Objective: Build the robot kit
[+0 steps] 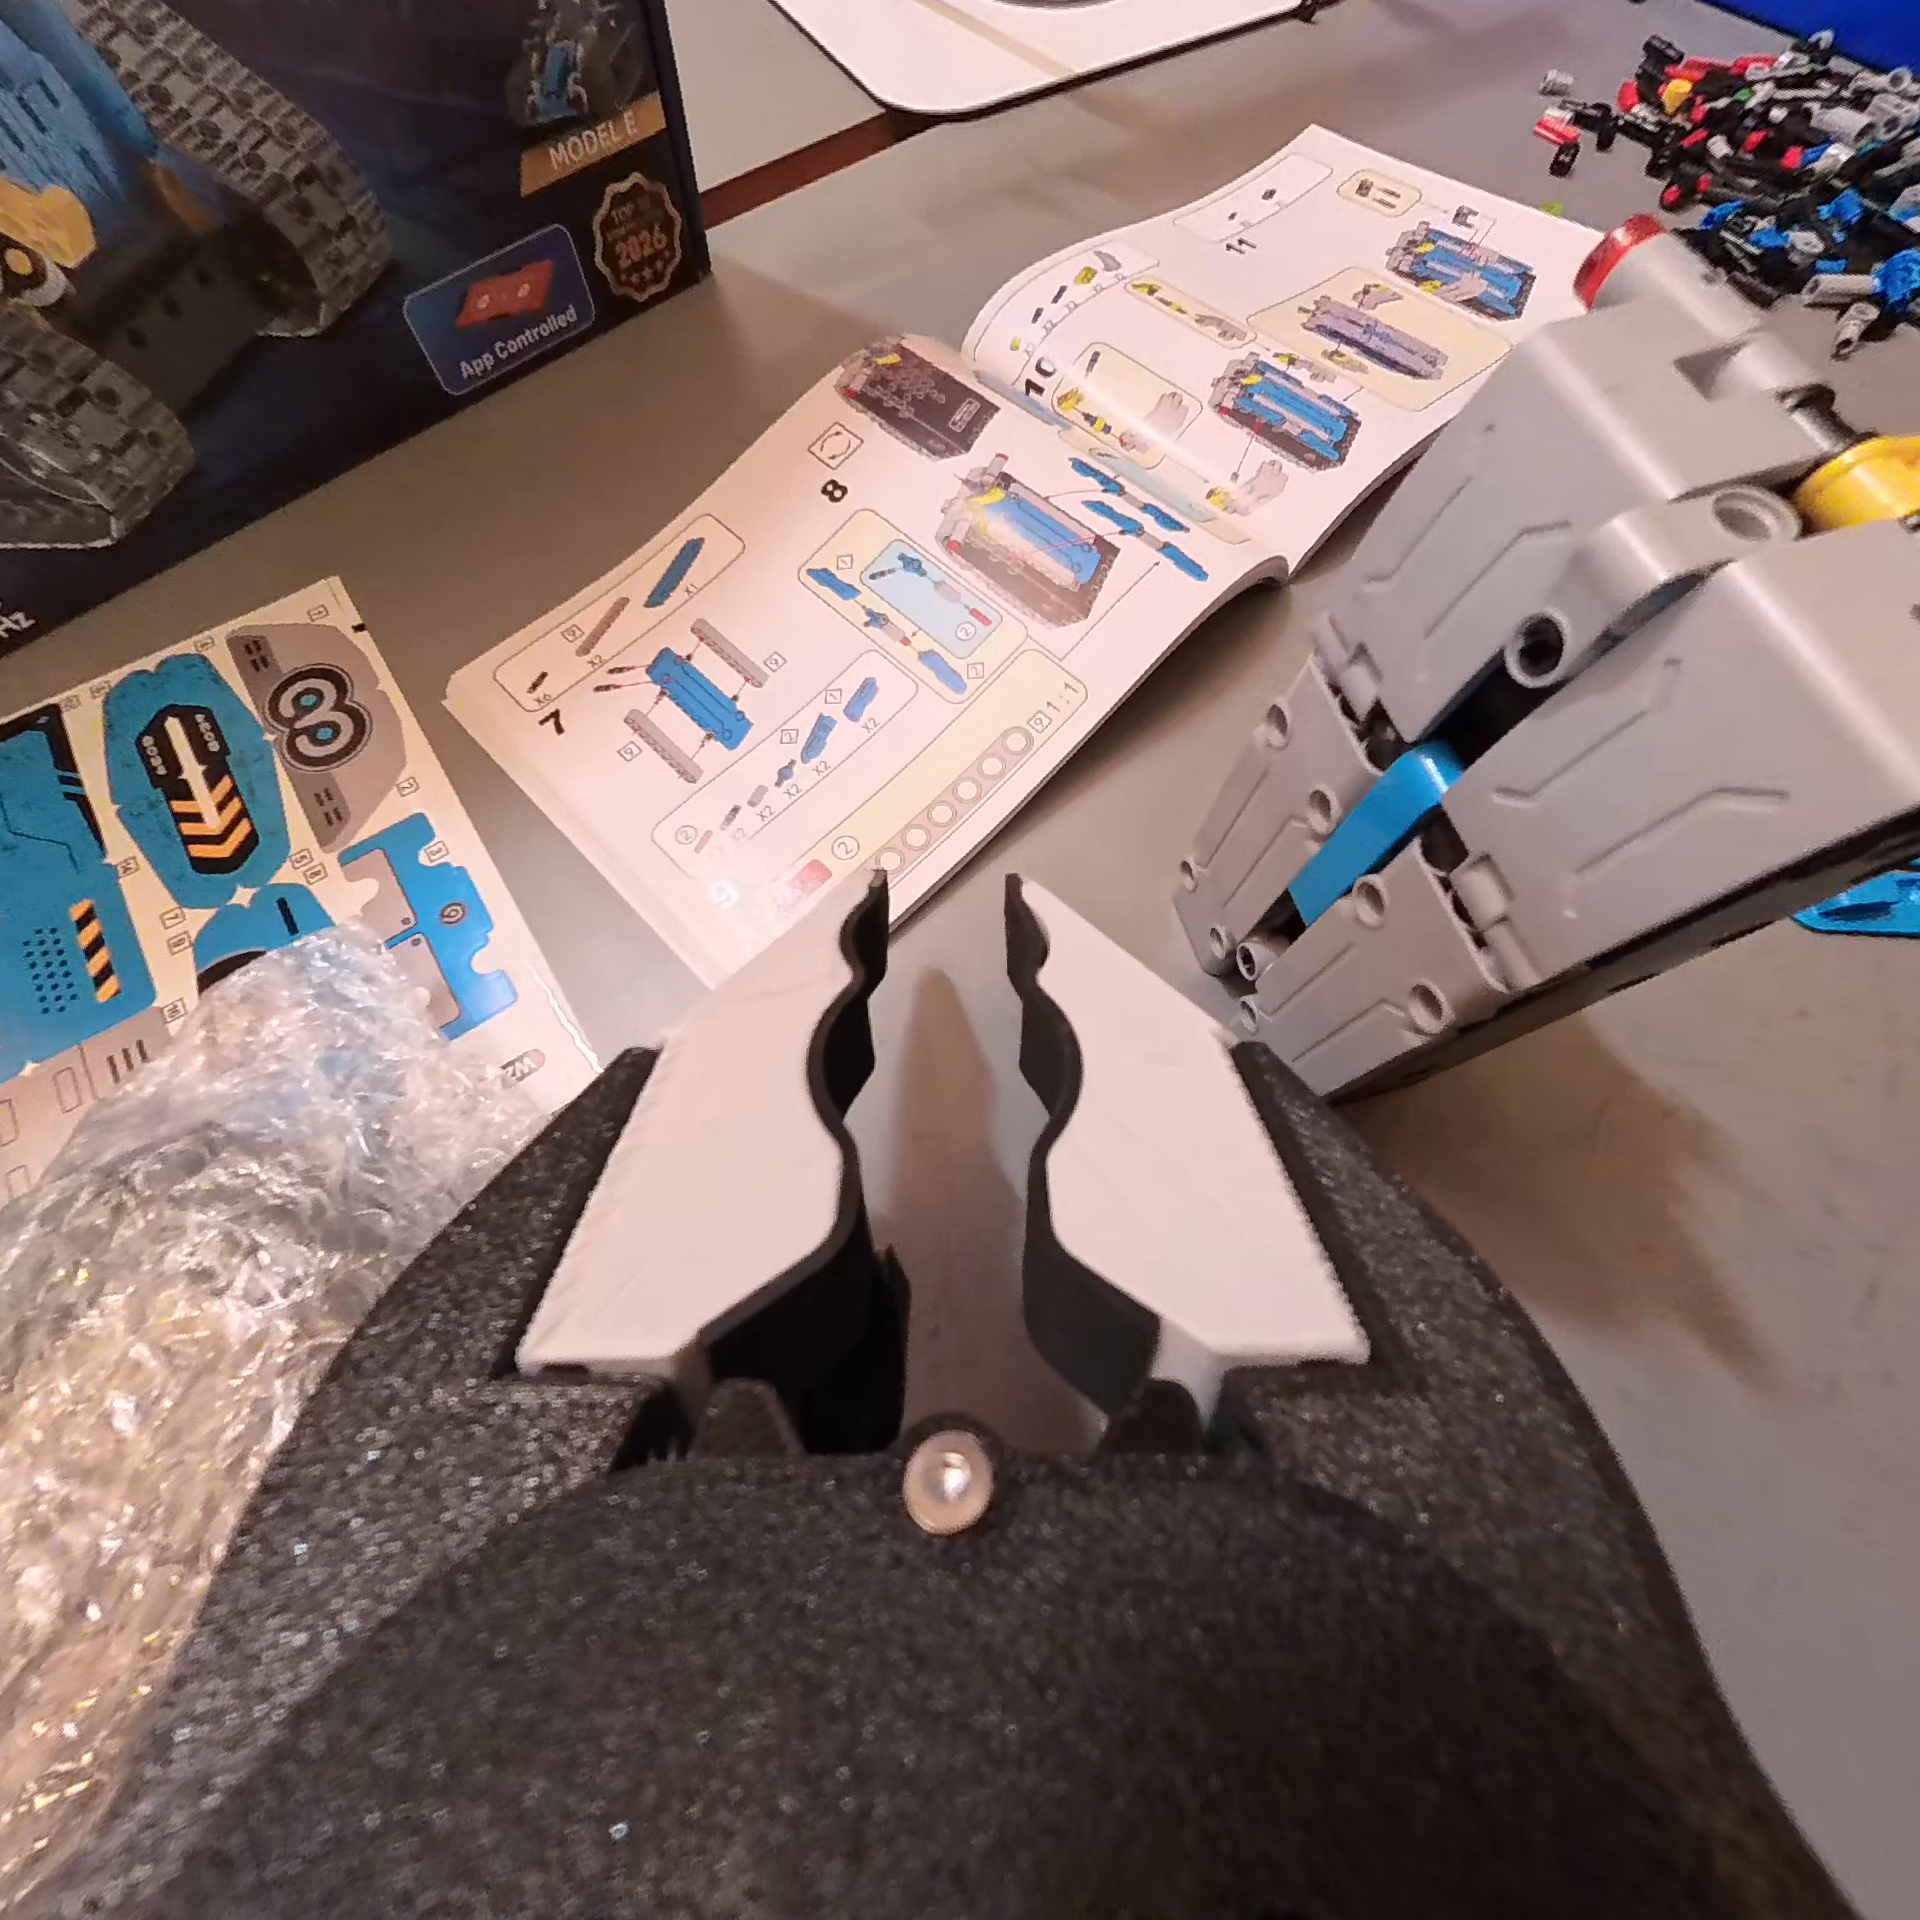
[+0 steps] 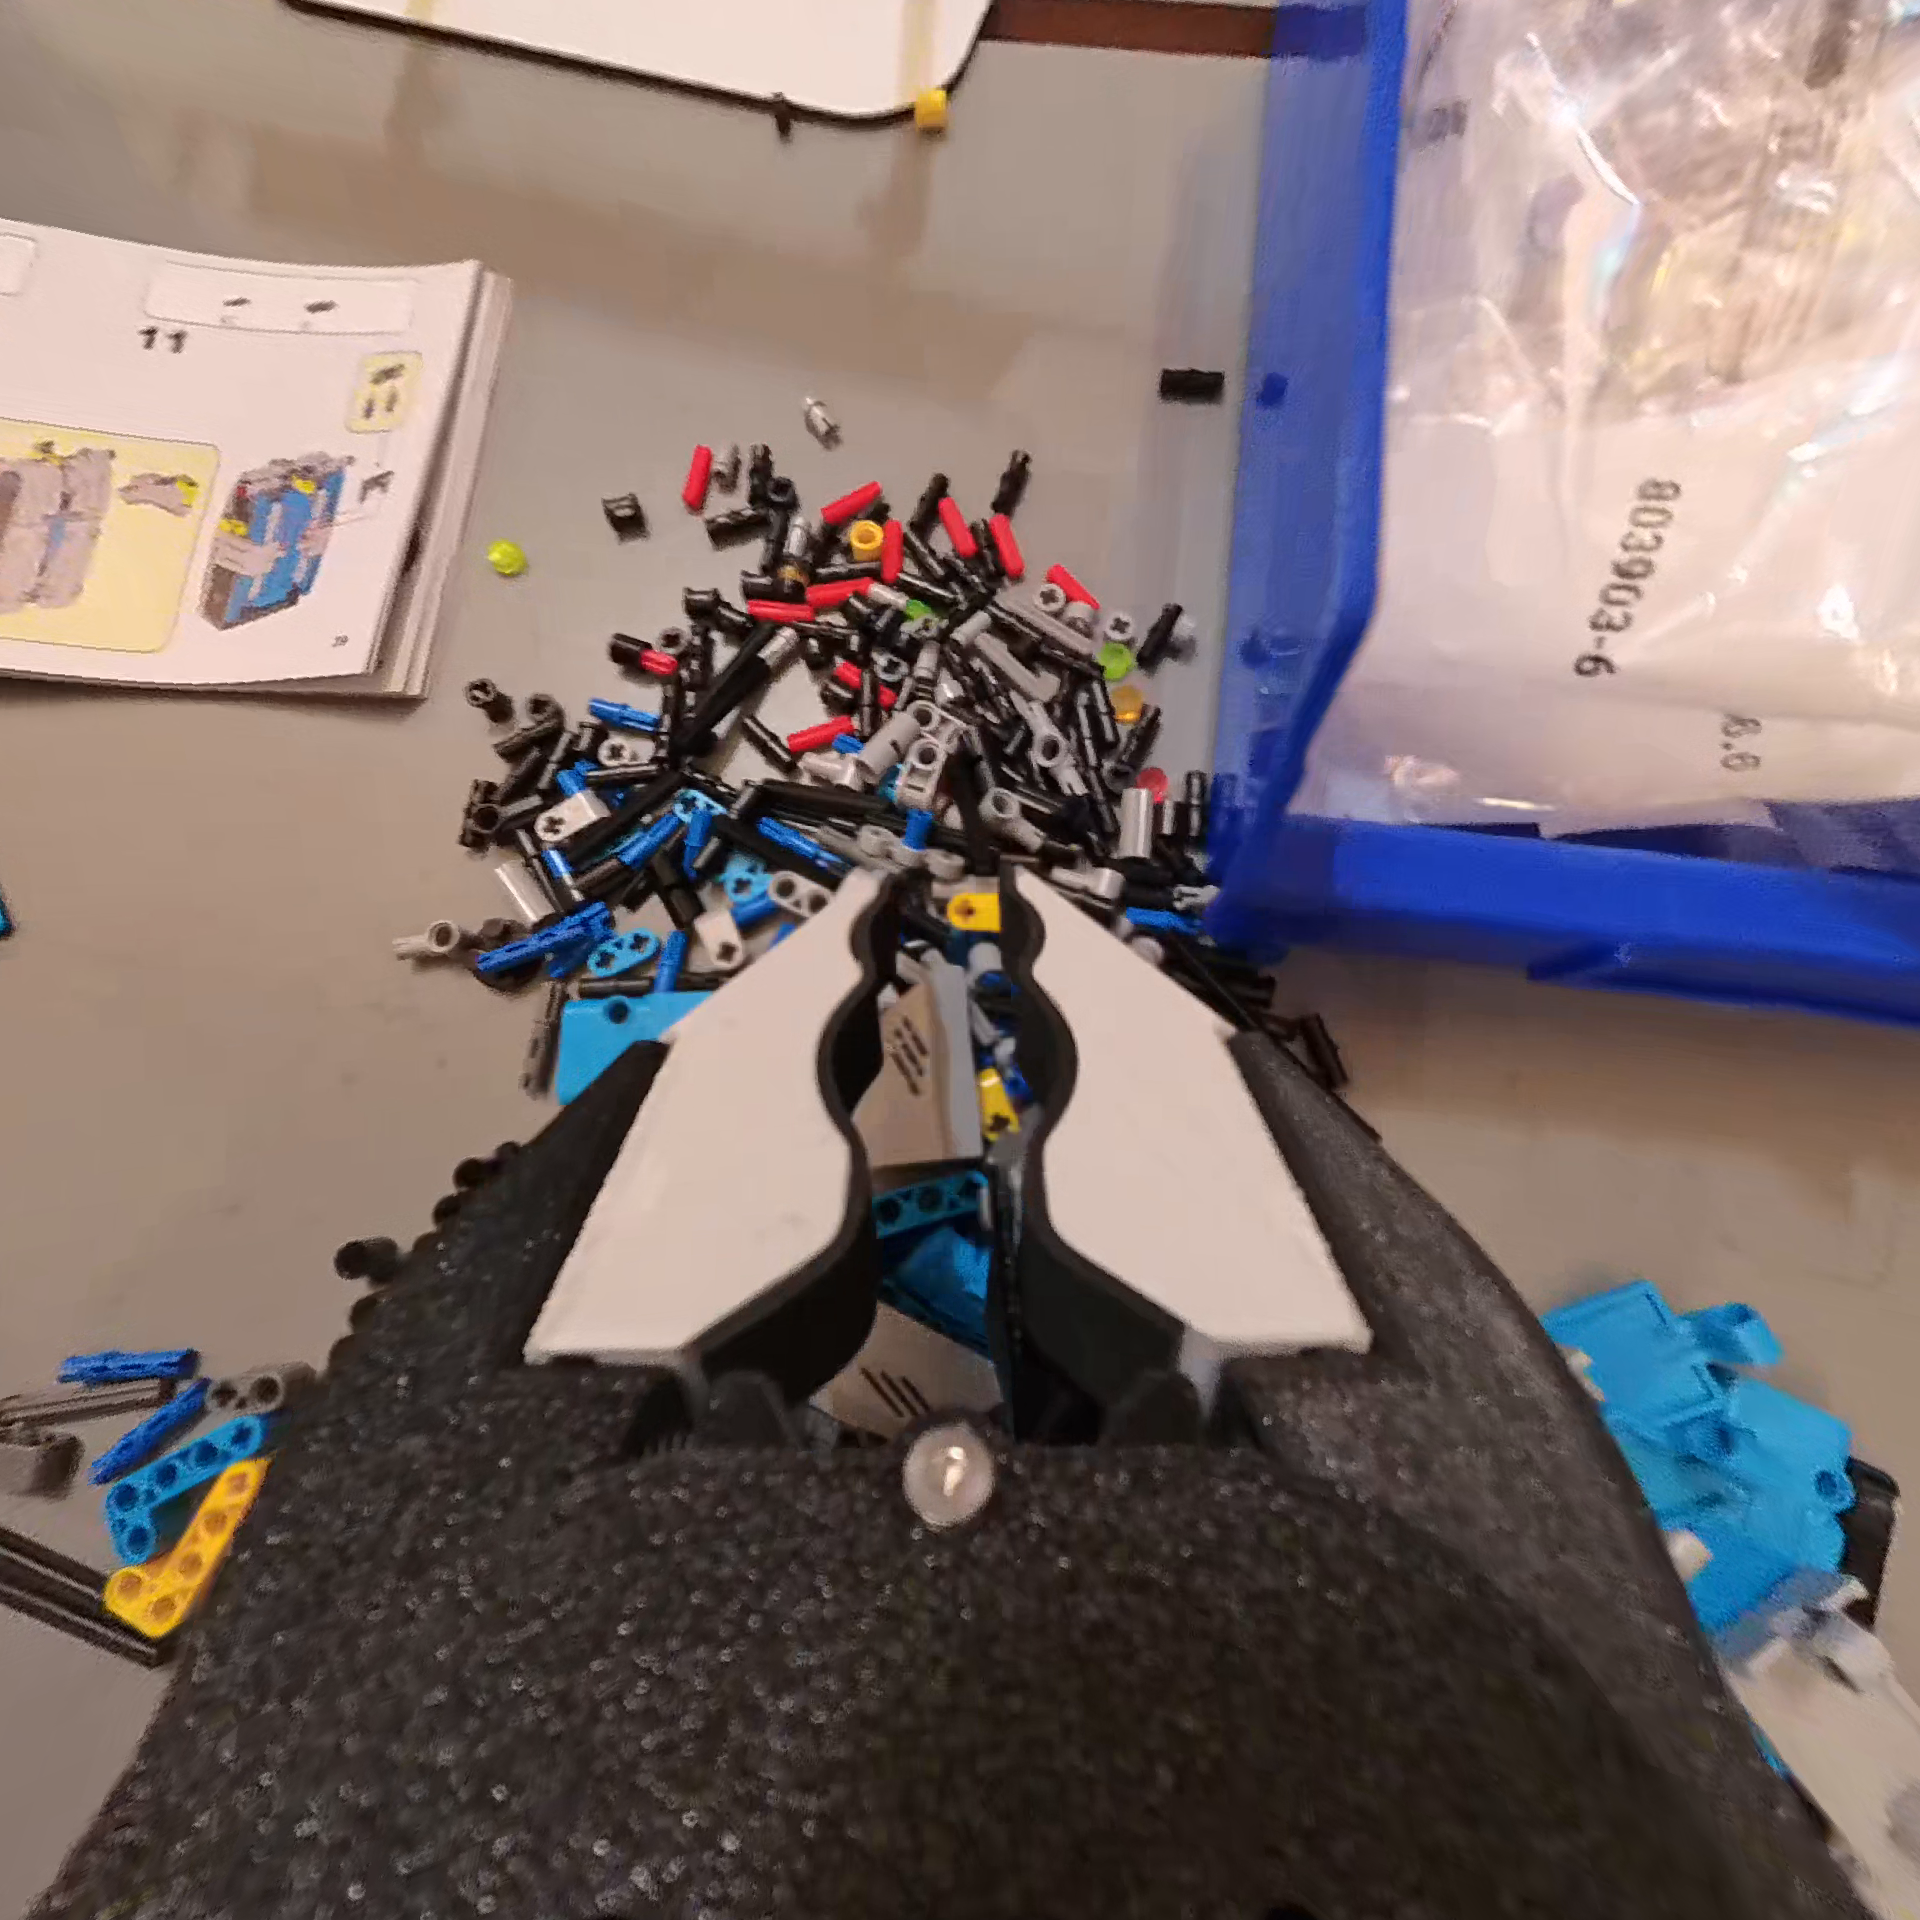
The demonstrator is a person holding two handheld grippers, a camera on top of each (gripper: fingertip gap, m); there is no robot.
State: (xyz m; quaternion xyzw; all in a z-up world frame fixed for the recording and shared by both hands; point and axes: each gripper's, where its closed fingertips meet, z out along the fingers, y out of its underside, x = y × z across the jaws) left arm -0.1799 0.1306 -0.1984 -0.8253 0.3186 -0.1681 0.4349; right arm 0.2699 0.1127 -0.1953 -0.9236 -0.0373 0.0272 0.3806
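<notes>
My left gripper (image 1: 945,894) is open and empty, hovering over the grey table just below an open instruction booklet (image 1: 987,499). A grey block-built assembly (image 1: 1558,727) with a blue beam and a yellow part lies to its right, apart from it. My right gripper (image 2: 945,883) is open a little, its tips over the near edge of a pile of small black, red, blue and grey building pins and connectors (image 2: 862,727). A small yellow piece (image 2: 971,911) shows between the tips; nothing is clamped.
A dark product box (image 1: 312,260) and a sticker sheet (image 1: 208,831) lie left, with crumpled clear bubble wrap (image 1: 187,1195). A blue bin (image 2: 1320,520) holding clear plastic bags (image 2: 1662,416) stands right of the pile. Blue parts (image 2: 1714,1455) and loose beams (image 2: 177,1496) flank my right gripper. My hands' fingertips stand some 45 cm from each other.
</notes>
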